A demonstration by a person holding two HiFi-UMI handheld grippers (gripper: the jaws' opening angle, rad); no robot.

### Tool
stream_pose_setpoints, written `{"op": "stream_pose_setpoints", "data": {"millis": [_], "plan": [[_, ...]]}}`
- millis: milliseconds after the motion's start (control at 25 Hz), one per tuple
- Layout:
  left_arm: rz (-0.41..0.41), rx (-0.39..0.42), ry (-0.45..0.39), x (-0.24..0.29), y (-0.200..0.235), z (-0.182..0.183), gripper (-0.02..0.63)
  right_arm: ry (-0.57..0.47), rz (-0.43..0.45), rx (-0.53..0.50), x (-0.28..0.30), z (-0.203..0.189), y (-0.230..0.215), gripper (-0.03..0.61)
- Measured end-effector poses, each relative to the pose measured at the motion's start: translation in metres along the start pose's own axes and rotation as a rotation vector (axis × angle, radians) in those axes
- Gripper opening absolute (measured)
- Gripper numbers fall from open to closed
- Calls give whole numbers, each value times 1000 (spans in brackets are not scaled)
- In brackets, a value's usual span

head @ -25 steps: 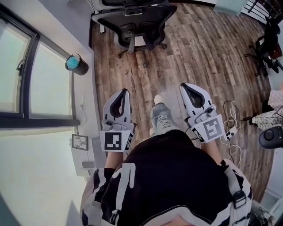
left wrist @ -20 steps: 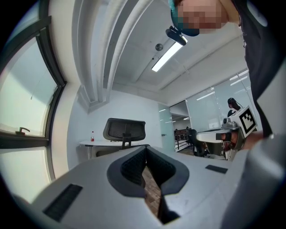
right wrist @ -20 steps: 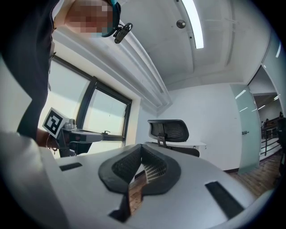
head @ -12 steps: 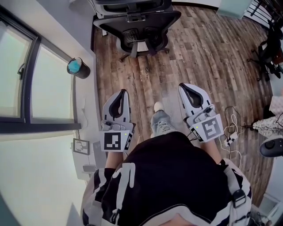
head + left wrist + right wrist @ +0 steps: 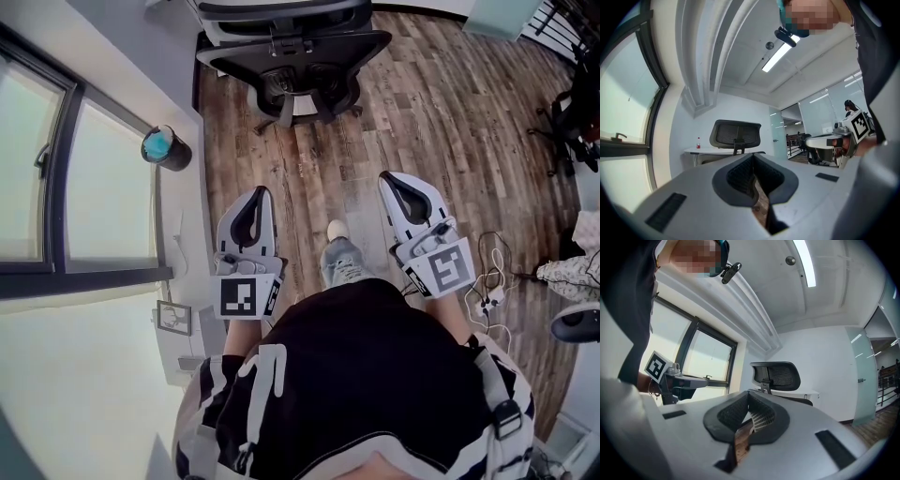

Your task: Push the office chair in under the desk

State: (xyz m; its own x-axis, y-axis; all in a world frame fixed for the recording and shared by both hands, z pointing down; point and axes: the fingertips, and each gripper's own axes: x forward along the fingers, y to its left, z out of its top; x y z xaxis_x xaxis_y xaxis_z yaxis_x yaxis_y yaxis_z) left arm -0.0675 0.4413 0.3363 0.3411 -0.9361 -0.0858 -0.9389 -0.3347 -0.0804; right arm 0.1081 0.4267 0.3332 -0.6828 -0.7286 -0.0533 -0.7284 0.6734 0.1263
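Left hand-held gripper (image 5: 753,158), closed, faces upright office chair (image 5: 735,134) from behind.

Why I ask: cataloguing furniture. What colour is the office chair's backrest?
Black mesh backrest, clearest in the right gripper view.

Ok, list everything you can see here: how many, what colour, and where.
chair: one, black, straight ahead at the desk
desk: one, white, behind the chair by the far wall
bottle: one, small, reddish, on the desk
bin: one, black with teal inside, beside the window
window: one, dark frame, left side
floor: brown wood planks
cables: a tangle, white and black, on the floor at right
shoe: one, pale grey, between the grippers
left gripper: grey, jaws shut, empty
right gripper: grey, jaws shut, empty
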Motion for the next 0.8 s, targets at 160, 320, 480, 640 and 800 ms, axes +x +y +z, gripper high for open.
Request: {"op": "stream_pose_setpoints", "data": {"millis": [160, 320, 480, 640, 800], "plan": [[0, 5, 4, 13, 9, -3, 9, 1, -1, 6, 13, -4, -8, 11], [1, 7, 8, 28, 18, -5, 9, 2, -1, 11, 29, -7, -17, 11], [6, 8, 16, 42, 29, -7, 9, 7, 5, 15, 44, -9, -25, 11], [7, 15, 23, 59, 38, -9, 9, 12, 16, 17, 61, -11, -35, 11], [21, 7, 22, 80, 51, -8, 9, 6, 22, 16, 83, -10, -51, 11]]}}
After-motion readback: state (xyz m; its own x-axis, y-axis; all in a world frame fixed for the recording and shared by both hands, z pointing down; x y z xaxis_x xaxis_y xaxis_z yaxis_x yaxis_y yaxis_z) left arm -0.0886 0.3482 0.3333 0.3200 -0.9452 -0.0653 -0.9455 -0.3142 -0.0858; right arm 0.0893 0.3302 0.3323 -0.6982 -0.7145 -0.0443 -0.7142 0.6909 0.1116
